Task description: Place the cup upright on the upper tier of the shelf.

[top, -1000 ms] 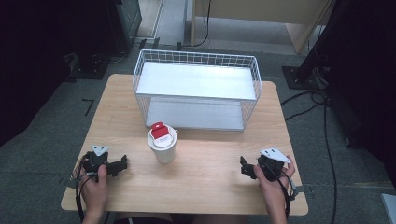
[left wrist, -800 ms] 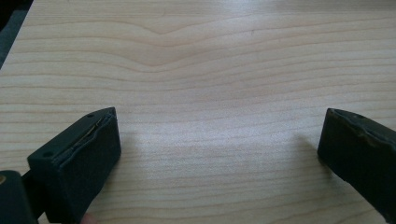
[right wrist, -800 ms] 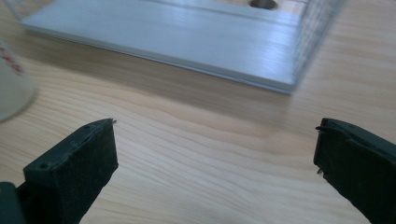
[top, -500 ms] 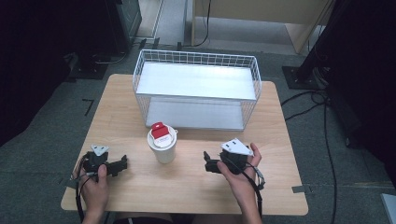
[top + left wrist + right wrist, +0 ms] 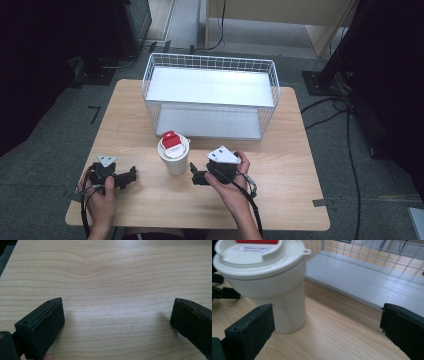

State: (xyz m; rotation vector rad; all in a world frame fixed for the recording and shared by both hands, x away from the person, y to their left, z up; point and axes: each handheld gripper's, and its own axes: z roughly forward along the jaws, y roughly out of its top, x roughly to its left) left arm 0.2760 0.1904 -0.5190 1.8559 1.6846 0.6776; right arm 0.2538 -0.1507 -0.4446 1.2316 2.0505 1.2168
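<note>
Wooden table on grey floor; both claws spread: right claw beside cup, left claw apart.

No readable text anywhere. Only candidate — the cup lid: a white label with small red and grey print, too blurred to make out in the right gripper view. Above it a red tab, cut off by the frame edge, no lettering visible. In the high view the same lid shows the red tab and a white patch — far too small to read. No brands, numbers or signs on the table or the wire basket.
</note>
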